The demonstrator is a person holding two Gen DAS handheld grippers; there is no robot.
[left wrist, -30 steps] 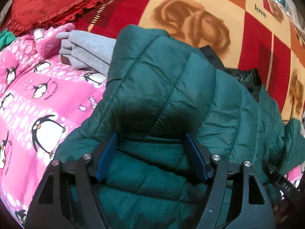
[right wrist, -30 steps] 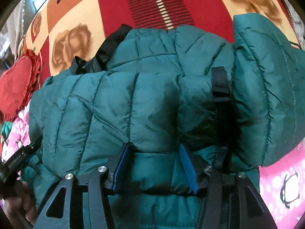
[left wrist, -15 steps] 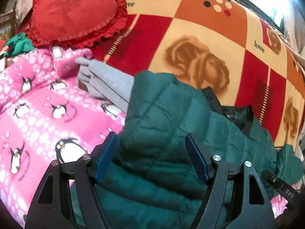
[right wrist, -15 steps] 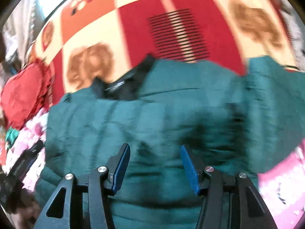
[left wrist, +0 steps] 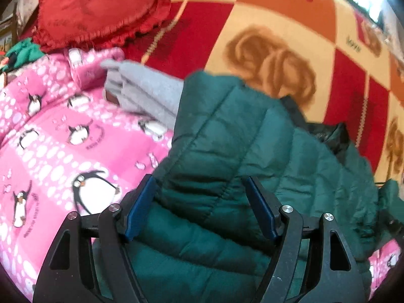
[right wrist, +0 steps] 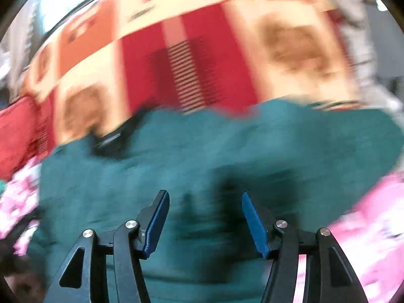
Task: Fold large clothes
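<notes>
The green jacket [left wrist: 252, 151] lies bunched on the bed, over the pink penguin blanket [left wrist: 58, 151] and against the red-and-cream blanket [left wrist: 277, 25].

The left gripper [left wrist: 199, 209] stands with jaws spread above the jacket, pinching nothing.

The right gripper [right wrist: 204, 222] has jaws spread and just been opening. The right view is badly smeared; nothing appears pinched there. Grey clothes [left wrist: 146, 88] are partly hidden behind the jacket.

Left gripper [left wrist: 199, 194]: tilted downward, jaws spread wide, blue pads at 9 and 3 o'clock of the gap, pressing on nothing. Right gripper [right wrist: 204, 209]: also angled down, jaws apart and just been opening; view motion-blurred, nothing clamped.
</notes>
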